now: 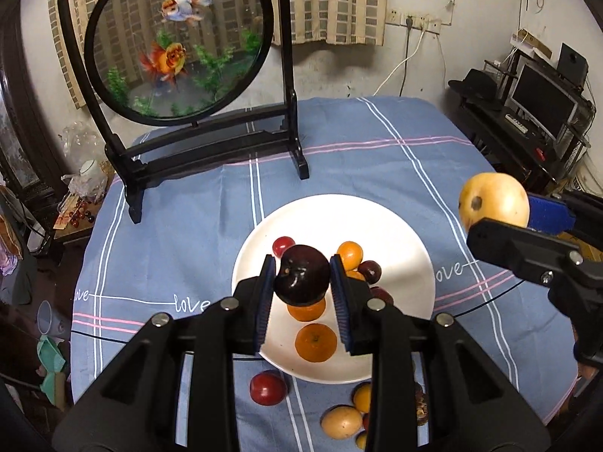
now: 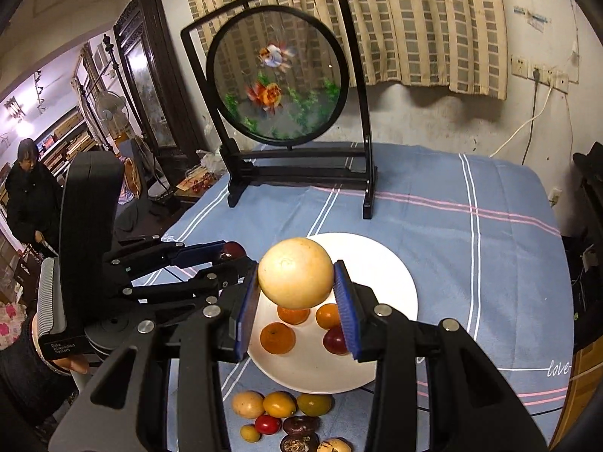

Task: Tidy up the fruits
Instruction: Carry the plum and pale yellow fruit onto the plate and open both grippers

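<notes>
My left gripper [image 1: 301, 277] is shut on a dark purple plum [image 1: 301, 275], held in the air over the white plate [image 1: 399, 248]. My right gripper [image 2: 296, 288] is shut on a large pale yellow fruit [image 2: 296, 273], also above the white plate [image 2: 384, 263]. In the left wrist view the right gripper [image 1: 501, 214] shows at the right edge with the yellow fruit [image 1: 493, 199]. On the plate lie oranges [image 1: 315, 342] and small red fruits [image 1: 283, 245]. The left gripper [image 2: 226, 254] appears at left in the right wrist view.
Several loose fruits [image 2: 279, 405] lie on the blue checked cloth [image 2: 490, 248] in front of the plate, among them a red one [image 1: 267, 388]. A black-framed round goldfish screen [image 1: 177, 41] stands at the back. A person in a dark coat [image 2: 30, 196] stands far left.
</notes>
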`<action>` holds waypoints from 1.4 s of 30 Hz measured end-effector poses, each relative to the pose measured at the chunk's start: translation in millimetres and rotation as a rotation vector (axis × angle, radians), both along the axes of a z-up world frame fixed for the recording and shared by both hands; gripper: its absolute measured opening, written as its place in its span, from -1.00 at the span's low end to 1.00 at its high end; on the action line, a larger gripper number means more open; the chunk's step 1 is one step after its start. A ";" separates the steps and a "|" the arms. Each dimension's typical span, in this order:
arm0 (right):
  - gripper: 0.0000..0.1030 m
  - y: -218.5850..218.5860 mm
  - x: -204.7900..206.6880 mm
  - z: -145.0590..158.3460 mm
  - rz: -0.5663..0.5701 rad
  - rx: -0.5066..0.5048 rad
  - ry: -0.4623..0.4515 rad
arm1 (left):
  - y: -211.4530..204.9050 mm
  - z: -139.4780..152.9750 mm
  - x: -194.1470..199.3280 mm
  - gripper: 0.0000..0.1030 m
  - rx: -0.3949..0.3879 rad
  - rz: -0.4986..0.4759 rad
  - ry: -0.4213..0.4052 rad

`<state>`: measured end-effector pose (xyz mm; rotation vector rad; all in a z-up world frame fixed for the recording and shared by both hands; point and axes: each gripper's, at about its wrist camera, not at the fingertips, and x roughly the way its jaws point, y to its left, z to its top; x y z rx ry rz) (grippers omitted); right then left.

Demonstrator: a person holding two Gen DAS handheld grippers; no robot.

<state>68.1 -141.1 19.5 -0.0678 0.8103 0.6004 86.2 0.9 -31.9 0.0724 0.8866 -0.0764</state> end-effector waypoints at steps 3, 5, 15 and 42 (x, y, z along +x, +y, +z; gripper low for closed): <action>-0.24 0.6 6.0 -7.3 -0.001 -0.010 0.021 | -0.9 -4.7 4.5 -0.43 0.006 0.001 0.008; -0.24 1.0 9.2 -11.9 -0.002 -0.020 0.027 | -1.4 -7.6 7.8 -0.43 0.014 0.000 0.012; -0.24 -14.8 24.3 -44.2 -0.042 -0.081 0.078 | 28.4 -39.0 23.0 -0.43 0.004 0.046 0.074; -0.23 1.6 85.6 -111.4 -0.065 -0.128 0.217 | -10.4 -89.0 60.5 -0.42 0.055 -0.023 0.150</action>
